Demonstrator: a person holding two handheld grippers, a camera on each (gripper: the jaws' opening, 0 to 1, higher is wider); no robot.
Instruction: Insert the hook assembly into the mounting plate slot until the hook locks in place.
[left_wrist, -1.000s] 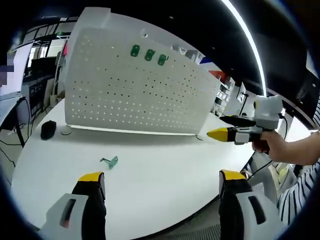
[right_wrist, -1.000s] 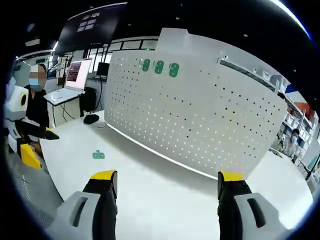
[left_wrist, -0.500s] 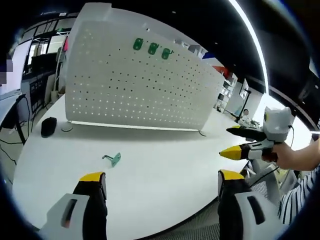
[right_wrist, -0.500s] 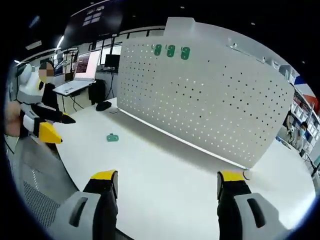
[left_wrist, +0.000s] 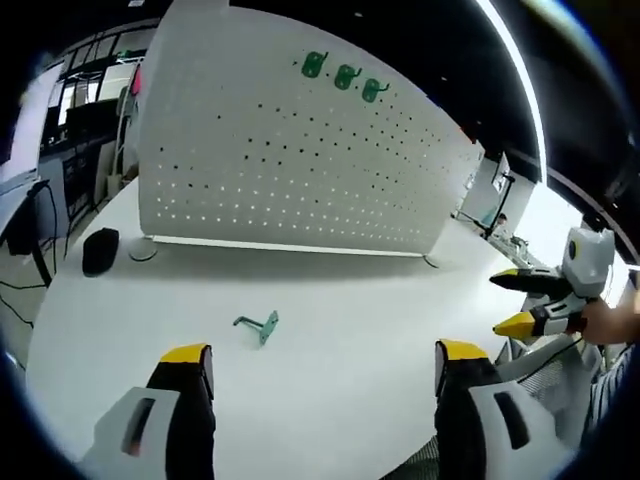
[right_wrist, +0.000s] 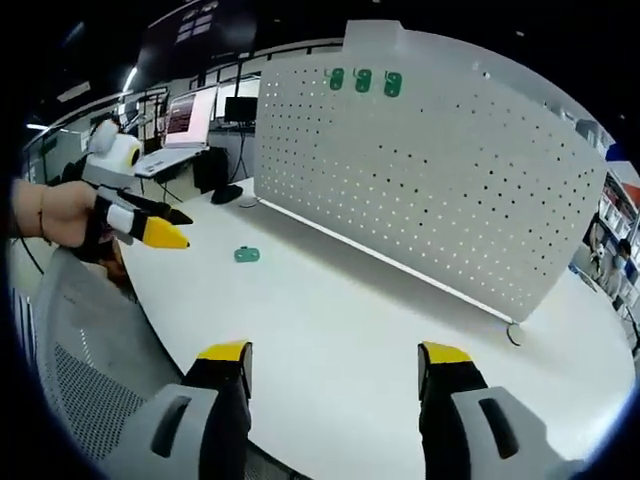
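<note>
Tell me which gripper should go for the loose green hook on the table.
Left, probably. The left gripper is open with the green hook lying on the table just beyond its jaws. From the right gripper, also open, the hook sits farther off to one side.

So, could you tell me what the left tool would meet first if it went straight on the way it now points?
Probably the green hook lying on the white table, slightly left of the left tool's line; beyond stands the pegboard. Depth is unclear.

Green hook (left_wrist: 259, 325) flat before upright pegboard (left_wrist: 290, 170)
</note>
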